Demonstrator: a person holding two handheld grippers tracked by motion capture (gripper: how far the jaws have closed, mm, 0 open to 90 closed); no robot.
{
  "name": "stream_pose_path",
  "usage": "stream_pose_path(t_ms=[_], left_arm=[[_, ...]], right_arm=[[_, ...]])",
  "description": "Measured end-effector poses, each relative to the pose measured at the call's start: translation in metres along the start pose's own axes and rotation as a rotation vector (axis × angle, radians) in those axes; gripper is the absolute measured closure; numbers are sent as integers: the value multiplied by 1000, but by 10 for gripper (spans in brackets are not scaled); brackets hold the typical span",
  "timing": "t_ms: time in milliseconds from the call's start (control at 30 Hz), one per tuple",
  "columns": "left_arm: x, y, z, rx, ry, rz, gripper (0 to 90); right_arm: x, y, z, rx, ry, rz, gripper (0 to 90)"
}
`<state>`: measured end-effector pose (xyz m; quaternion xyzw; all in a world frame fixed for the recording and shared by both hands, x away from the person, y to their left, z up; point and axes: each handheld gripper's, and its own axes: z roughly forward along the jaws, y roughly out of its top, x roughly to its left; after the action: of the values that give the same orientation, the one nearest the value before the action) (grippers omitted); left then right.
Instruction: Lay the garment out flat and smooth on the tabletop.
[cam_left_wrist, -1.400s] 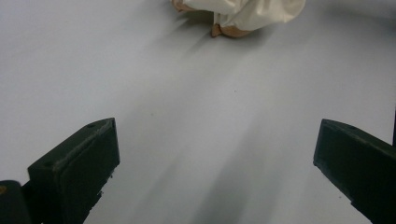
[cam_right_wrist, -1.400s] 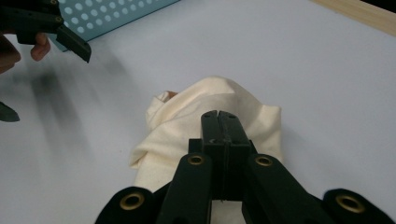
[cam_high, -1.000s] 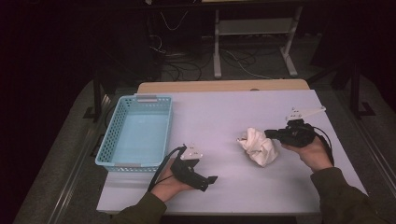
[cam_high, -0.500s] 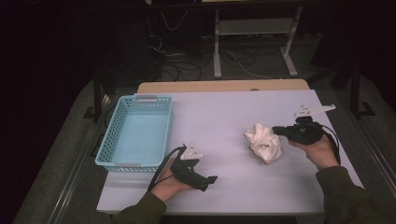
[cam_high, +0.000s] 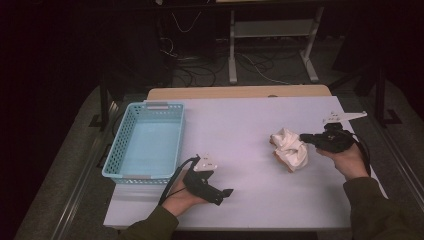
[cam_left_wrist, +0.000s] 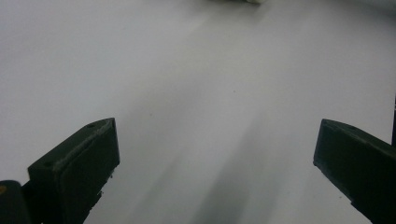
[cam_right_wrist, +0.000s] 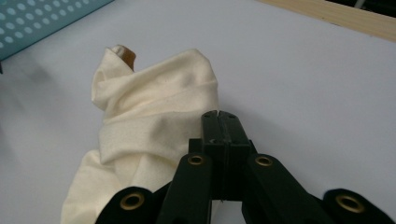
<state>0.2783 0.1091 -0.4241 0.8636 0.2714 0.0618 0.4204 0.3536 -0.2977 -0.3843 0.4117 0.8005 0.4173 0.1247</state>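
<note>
Cloth (cam_high: 290, 150), cream, crumpled, lies on the white table (cam_high: 240, 120) right of centre, outside the blue basket (cam_high: 147, 142). Right gripper (cam_high: 304, 136): jaws clenched, tips against the cloth's edge, nothing visibly pinched. Left gripper (cam_high: 227, 192): jaws spread, resting, holding nothing. Judgement: early stage; grasp and transfer remain.

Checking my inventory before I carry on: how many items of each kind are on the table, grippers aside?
Cream cloth bundle: 1
Light blue basket: 1
Total: 2
</note>
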Motion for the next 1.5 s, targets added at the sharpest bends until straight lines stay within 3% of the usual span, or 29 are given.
stream_pose_path(t_ms=[500,900,1100,1500], left_arm=[[0,0,1,0,-2,-4,0],[0,0,2,1,0,-1,0],[0,0,1,-1,1,-3,0],[-1,0,1,0,1,0,0]], right_arm=[[-30,-14,5,57,-63,74,892],[-42,-23,13,115,-100,107,891],[-47,-25,13,117,-106,129,881],[-53,-24,-9,62,-149,171,692]])
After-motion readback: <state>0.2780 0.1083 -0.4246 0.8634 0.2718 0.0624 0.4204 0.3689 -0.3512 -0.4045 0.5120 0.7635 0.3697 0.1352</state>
